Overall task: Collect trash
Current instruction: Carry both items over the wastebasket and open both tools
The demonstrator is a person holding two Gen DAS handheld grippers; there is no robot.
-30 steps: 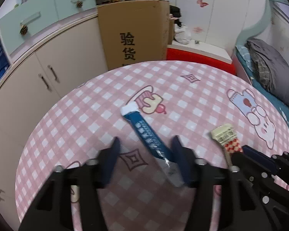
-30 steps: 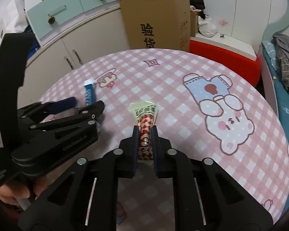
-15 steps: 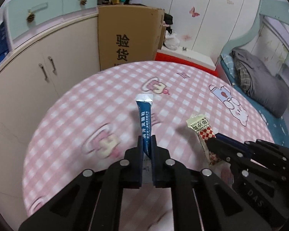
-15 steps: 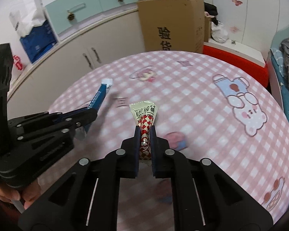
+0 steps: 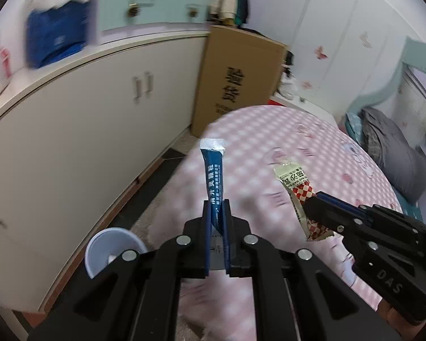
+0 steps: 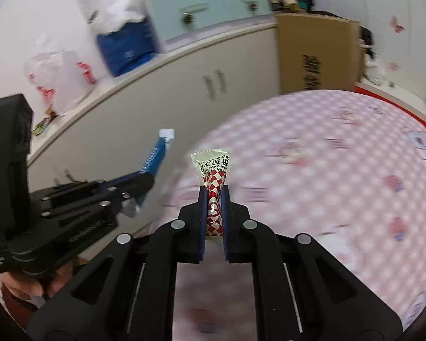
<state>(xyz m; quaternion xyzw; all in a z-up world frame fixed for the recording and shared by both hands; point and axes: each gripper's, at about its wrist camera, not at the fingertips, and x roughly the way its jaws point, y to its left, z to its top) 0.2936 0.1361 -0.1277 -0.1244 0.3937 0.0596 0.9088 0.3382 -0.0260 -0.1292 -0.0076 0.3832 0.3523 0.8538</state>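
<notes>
My left gripper point(image 5: 216, 213) is shut on a blue sachet point(image 5: 213, 173) with a white crimped end, held up off the pink checked tablecloth point(image 5: 284, 142) near its left edge. The right gripper point(image 6: 213, 199) is shut on a red-and-white checked snack wrapper point(image 6: 214, 170) with a cream top, also lifted above the cloth. In the left wrist view the right gripper point(image 5: 312, 207) and its wrapper point(image 5: 296, 187) show at the right. The right wrist view has the left gripper point(image 6: 144, 182) with the blue sachet point(image 6: 156, 153) at the left.
A white paper cup point(image 5: 108, 248) sits low at the left, below the table edge. Cream cabinets point(image 5: 85, 130) curve along the left, with a cardboard box point(image 5: 238, 79) beside them. A bed with grey bedding point(image 5: 392, 147) lies right. Plastic bags point(image 6: 59, 76) rest on the counter.
The left gripper closed on the blue sachet and lifted it. Both grippers have swung left toward the table's edge with their wrappers; the cup has come into view.
</notes>
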